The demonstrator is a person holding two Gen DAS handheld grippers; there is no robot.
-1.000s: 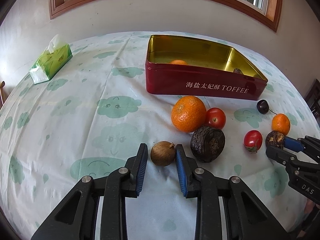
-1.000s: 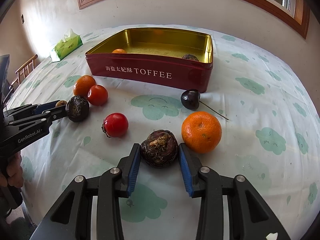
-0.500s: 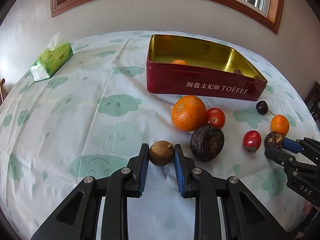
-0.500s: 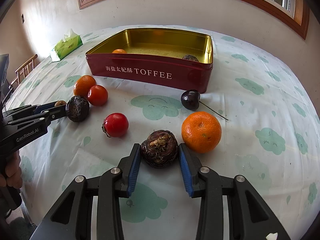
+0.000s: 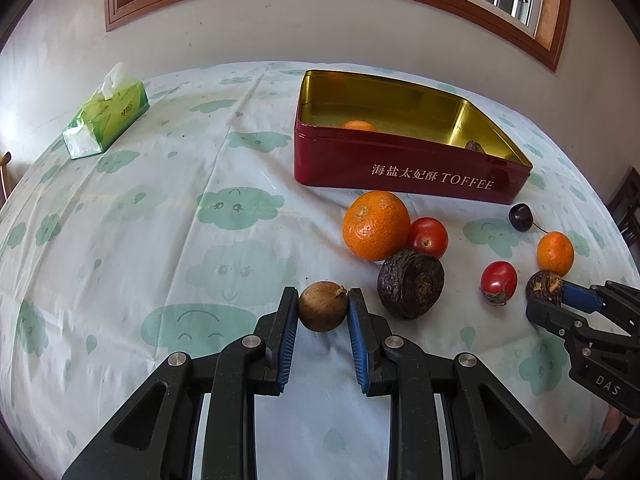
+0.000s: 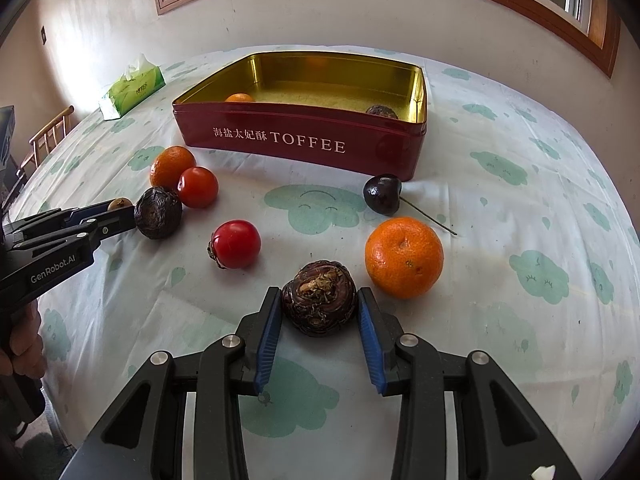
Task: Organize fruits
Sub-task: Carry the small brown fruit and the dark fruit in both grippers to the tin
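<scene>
My left gripper (image 5: 322, 303) is shut on a small brown round fruit (image 5: 322, 312) that rests on the tablecloth. From the right wrist, that gripper (image 6: 122, 210) reaches in from the left. My right gripper (image 6: 319, 312) is shut on a dark knobbly water chestnut (image 6: 319, 303), also on the cloth; in the left wrist view it (image 5: 554, 300) sits at the right. The red TOFFEE tin (image 5: 400, 172) stands open behind, holding an orange (image 5: 358, 125) and a dark chestnut (image 5: 475, 146). Loose fruit lies between: a large orange (image 5: 376, 226), a tomato (image 5: 427, 237), another chestnut (image 5: 411, 284).
A second tomato (image 5: 499, 280), a small orange (image 5: 555, 252) and a dark cherry (image 5: 521, 212) with its stem lie near the right gripper. A green tissue pack (image 5: 106, 120) sits far left. A wooden chair (image 6: 48, 136) stands past the table's left edge.
The left jaws closed from either side onto the brown fruit. The right gripper and its chestnut have not moved.
</scene>
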